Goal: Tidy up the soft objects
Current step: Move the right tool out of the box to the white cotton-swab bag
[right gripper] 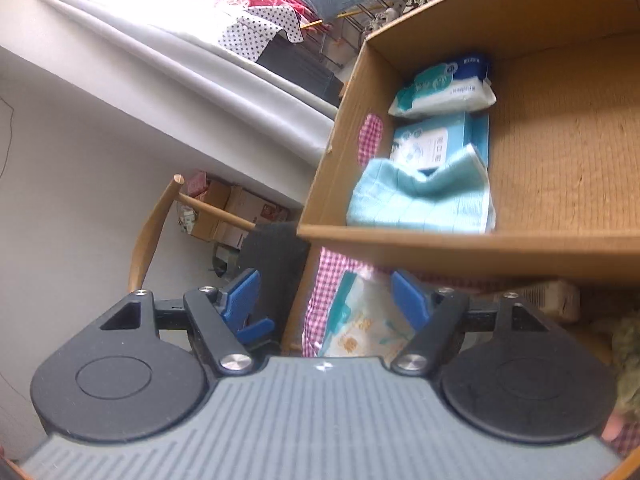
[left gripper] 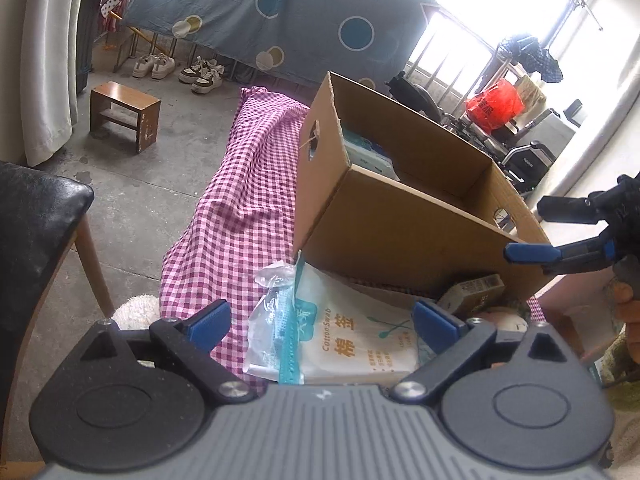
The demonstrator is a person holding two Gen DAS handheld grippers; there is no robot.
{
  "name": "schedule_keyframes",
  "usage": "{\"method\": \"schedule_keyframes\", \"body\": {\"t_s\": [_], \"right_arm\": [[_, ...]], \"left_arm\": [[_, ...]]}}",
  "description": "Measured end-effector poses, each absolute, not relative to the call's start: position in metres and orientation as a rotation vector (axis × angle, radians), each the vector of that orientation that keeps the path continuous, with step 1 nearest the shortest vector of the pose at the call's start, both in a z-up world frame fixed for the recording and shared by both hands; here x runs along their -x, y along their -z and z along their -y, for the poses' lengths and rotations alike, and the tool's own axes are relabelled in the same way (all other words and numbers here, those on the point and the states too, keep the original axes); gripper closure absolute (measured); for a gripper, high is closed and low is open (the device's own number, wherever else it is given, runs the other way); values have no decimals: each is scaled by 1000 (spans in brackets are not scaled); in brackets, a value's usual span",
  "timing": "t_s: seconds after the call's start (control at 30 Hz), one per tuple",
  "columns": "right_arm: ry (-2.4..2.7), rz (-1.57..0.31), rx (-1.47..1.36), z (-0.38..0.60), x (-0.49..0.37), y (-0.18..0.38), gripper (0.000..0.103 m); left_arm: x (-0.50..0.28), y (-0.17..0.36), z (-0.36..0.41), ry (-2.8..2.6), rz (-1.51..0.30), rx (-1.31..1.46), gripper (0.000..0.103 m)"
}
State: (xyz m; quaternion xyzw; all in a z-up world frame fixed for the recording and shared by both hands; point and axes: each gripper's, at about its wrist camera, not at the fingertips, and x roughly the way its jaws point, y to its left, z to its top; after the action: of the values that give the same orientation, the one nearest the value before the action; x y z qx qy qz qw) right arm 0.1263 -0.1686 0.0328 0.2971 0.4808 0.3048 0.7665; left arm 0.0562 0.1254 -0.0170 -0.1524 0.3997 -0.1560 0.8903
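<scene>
Already three soft things lie inside the box [right gripper: 560,140], along its left wall: a wipes pack [right gripper: 444,86] at the far end, a blue packet [right gripper: 440,142] next to it, and a folded cloth [right gripper: 420,204] partly over that packet. So the task seems partly done. Outside, on the checked cloth [left gripper: 240,184] just before the box's near wall, the swab pack [left gripper: 360,340] waits, with a clear bag [left gripper: 272,312] touching its left side and a small carton [left gripper: 476,292] to its right. The left claw [left gripper: 320,320] is wide open and holds nothing, its fingers on both sides of the swab pack. The right claw [right gripper: 324,296] is also open and empty, near the box's front edge. I judge the swab pack goes in next.
</scene>
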Motion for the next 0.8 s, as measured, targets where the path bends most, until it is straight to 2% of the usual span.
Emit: {"method": "schedule_keyframes", "body": {"t_s": [0.03,0.1,0.17,0.23,0.4,0.6,0.8], "right_arm": [[-663,-1066,-628,160,-117,-22,33],[-658,-1089,-587,144,-106,-1,38],[-630,-1126,-544,131,-100,17,46],[-605,-1169,-510,120,-99,30,49],[-569,-1265,-418,94,-107,54,49],[-582,-1307,-408,82,-120,64,42],[-590,-1280,-459,91,-127,66,42]], "left_arm": [[-57,19,-122,337,-840,307,14],[-61,25,-115,344,-866,292,31],[-65,29,-111,353,-884,283,38],[-69,34,-108,366,-894,272,44],[-79,47,-100,347,-949,217,63],[-82,57,-100,323,-974,224,64],[-77,51,-96,316,-991,219,60]]}}
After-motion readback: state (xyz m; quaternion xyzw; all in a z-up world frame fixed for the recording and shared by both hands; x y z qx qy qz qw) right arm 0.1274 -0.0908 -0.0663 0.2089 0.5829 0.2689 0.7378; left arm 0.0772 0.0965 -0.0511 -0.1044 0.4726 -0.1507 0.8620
